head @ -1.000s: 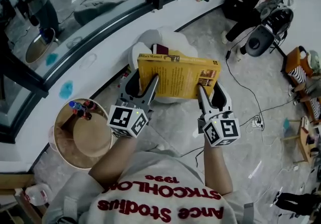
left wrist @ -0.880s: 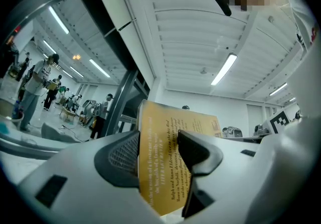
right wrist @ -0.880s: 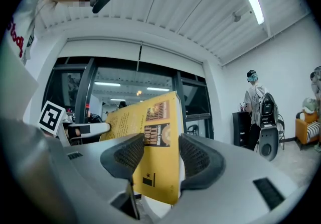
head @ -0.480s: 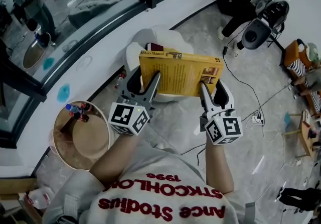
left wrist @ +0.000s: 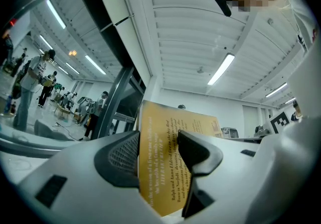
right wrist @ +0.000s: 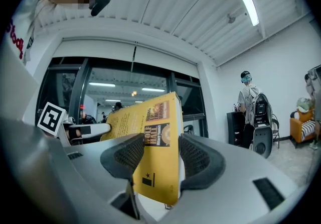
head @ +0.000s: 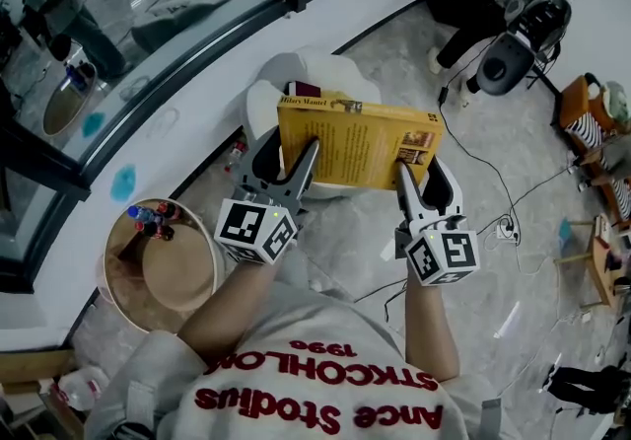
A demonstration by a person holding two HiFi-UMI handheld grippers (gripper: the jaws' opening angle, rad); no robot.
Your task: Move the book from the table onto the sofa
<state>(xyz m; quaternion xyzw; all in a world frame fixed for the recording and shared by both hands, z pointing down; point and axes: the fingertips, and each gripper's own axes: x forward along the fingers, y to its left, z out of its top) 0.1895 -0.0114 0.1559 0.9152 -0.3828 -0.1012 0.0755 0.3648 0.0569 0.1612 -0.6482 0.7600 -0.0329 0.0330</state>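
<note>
Book (head: 355, 142): yellow, with dark print on the cover, up in the air in front of the person, a bit tilted.
Where the book is: over a white soft seat (head: 301, 68), not on the round bench (head: 182, 280); hard to tell if touching the seat.
Left tool (head: 288, 150): clamped on the left near part of the book.
Left tool up close (left wrist: 158, 147): one ribbed pad on each side of the book (left wrist: 165, 168), both pads pressed on the cover.
Right tool (head: 422, 170): clamped on the right near part of the book.
Right tool up close (right wrist: 158, 155): book (right wrist: 150, 122) squeezed between the two ribbed pads, thin edge facing the camera.
Round bench: brown, off to the left, well apart from the book.
Small bottles (head: 150, 219): a little bunch near the far edge of the round bench.
Floor (head: 513, 310): pale grey, under it all.
</note>
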